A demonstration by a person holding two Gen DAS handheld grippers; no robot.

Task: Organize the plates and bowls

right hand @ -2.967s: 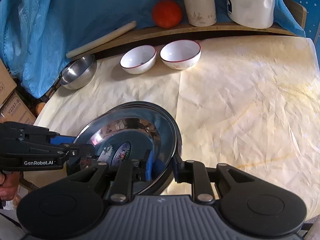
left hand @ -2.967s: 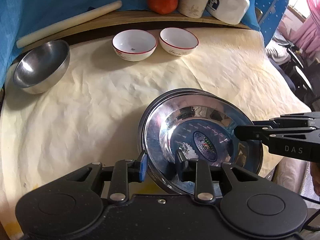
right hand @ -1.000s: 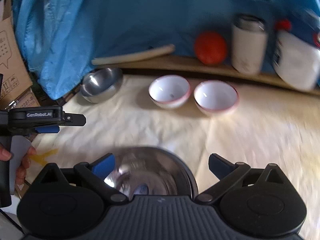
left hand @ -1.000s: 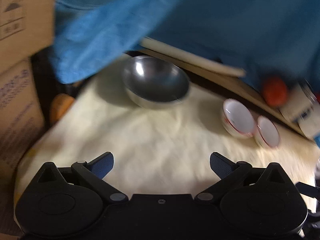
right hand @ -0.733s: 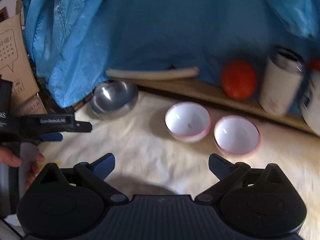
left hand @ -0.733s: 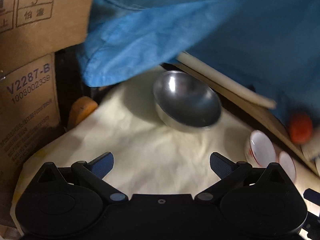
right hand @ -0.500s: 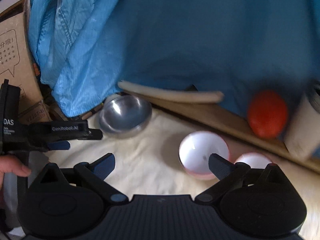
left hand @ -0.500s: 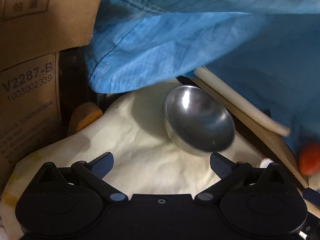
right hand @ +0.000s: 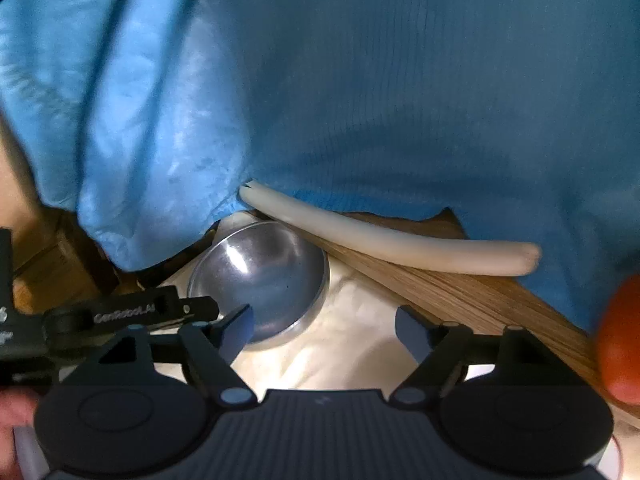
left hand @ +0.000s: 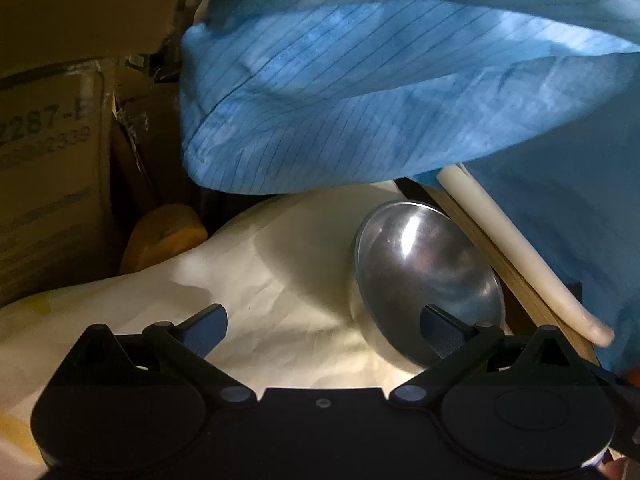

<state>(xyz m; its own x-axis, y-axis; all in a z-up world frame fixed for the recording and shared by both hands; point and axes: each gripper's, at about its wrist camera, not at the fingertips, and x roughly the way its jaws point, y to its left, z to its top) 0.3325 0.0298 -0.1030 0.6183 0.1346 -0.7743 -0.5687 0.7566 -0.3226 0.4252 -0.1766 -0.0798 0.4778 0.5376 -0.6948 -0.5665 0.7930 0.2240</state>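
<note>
Orange ball (right hand: 622, 340) cut off; box lettering (left hand: 44, 136) blurred.

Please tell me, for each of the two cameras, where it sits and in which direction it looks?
Left wrist: sits on the left gripper, looks along its open fingers at the round steel bowl on the cream cloth.
Right wrist: sits on the right gripper, fingers open, faces the hanging blue fabric; the left gripper enters from the left, with part of a hand.
Both share the bowl, the fabric and the long white rod.
</note>
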